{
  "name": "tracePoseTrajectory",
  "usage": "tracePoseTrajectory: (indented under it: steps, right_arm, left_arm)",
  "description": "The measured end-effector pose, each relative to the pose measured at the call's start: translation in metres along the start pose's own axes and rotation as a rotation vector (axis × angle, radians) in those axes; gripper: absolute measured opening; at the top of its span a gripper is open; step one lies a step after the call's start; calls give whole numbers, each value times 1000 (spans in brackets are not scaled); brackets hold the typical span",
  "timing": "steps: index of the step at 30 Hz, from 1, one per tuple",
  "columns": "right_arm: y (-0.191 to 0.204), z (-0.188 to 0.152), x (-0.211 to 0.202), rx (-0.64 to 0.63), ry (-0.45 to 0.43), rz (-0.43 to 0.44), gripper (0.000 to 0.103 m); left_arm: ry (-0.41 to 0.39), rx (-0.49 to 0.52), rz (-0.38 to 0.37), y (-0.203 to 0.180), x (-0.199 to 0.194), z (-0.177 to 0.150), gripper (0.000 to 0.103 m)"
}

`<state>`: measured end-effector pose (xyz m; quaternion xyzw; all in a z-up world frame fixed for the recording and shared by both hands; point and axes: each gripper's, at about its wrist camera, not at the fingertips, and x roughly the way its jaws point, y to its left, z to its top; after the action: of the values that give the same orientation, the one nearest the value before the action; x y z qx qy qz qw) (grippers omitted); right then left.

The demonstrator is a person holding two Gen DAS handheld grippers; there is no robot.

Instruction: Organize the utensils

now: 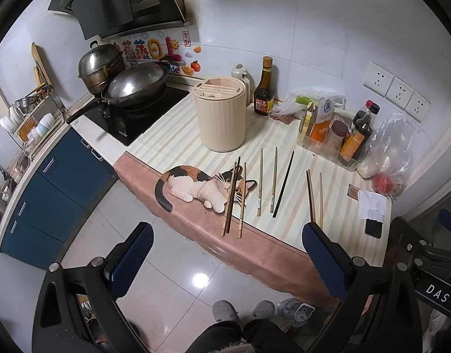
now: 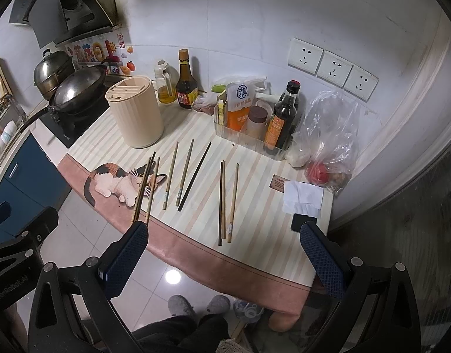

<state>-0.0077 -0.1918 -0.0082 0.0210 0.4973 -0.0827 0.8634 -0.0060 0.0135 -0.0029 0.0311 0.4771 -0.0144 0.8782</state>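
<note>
Both claws hang off the table's front edge, tilted down at it, nothing in either. Left gripper [image 1: 227,245]: blue-padded fingers spread wide, empty. Right gripper [image 2: 224,242]: same, jaws fully apart, empty, its right pad in front of a black phone [image 2: 299,223] at the table corner. Just ahead lie the task's things, loose wooden and dark chopsticks, in three rough bunches on the striped cloth with the cat print [image 1: 196,135]: left bunch [image 1: 234,197] across the cat's face, middle bunch [image 1: 274,185] including one black stick, right bunch [image 2: 227,203] nearest the right claw. All lie flat, tips pointing away, likely laid out for sorting. Behind them the cream ribbed cylindrical utensil holder [image 1: 221,114] stands upright, slots on top open, probably the destination. Clear bin of sauce bottles [image 2: 255,129] sits right, well apart. Task looks not yet started; wide jaws suit an approach.
</note>
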Motion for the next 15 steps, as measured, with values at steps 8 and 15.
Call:
tracePoseTrajectory:
  steps: [8, 15]
  right_arm:
    - [1, 1, -5, 1, -4, 2, 103]
    - [3, 1, -7, 0, -5, 0, 103]
  left_arm:
    - [-3, 1, 0, 0, -2, -1, 103]
    - [-8, 4, -5, -4, -9, -3, 103]
